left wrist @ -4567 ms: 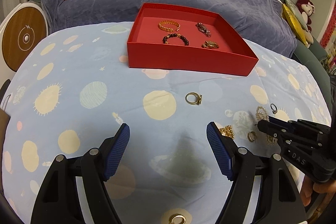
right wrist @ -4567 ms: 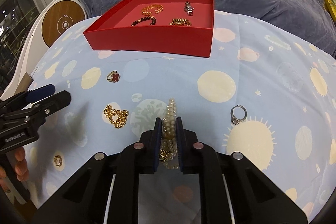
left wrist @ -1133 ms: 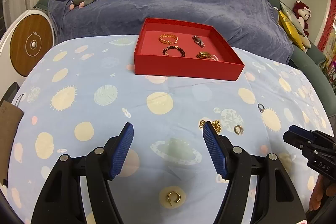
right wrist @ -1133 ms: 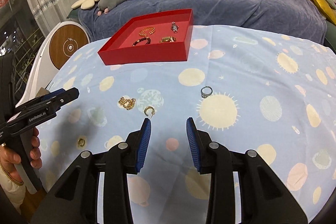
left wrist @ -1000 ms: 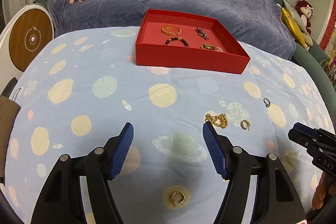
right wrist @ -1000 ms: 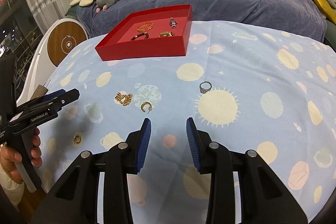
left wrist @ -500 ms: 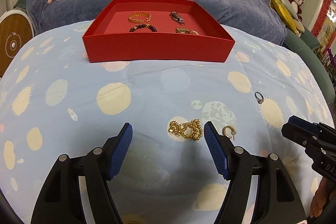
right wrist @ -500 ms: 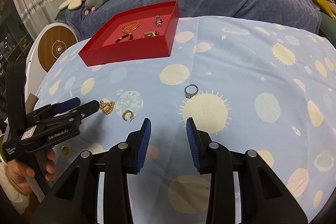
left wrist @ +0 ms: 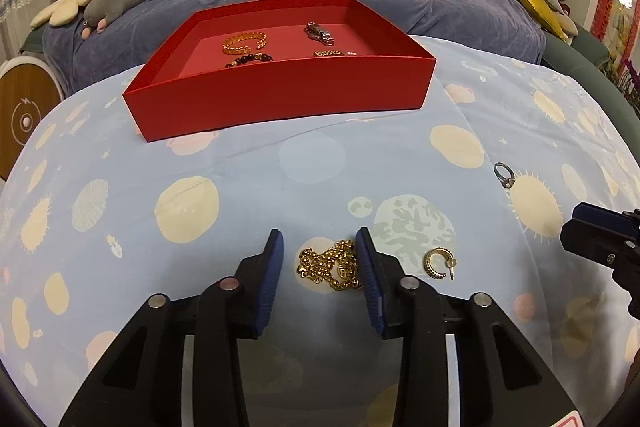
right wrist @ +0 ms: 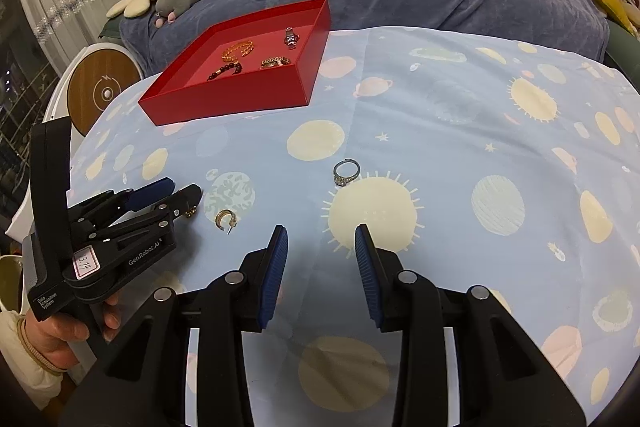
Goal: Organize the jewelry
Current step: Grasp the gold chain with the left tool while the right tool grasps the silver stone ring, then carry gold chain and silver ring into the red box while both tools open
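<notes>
1. Your left claw point(left wrist: 319, 259) sat part-open, its pads flanking the gold chain point(left wrist: 330, 266) on the tabletop point(left wrist: 160, 247); the loose, knotted links risked slipping out.
2. Ridged gold hoop earring point(left wrist: 438, 262) lay just beside it.
3. Silver ring point(right wrist: 346, 172) lay farther right.
4. Your right claw point(right wrist: 321, 257) hung part-open, empty.

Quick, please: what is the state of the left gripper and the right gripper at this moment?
Left gripper: open, fingers on either side of the gold chain, not closed on it.
Right gripper: open, holding nothing, above the tablecloth.
</notes>
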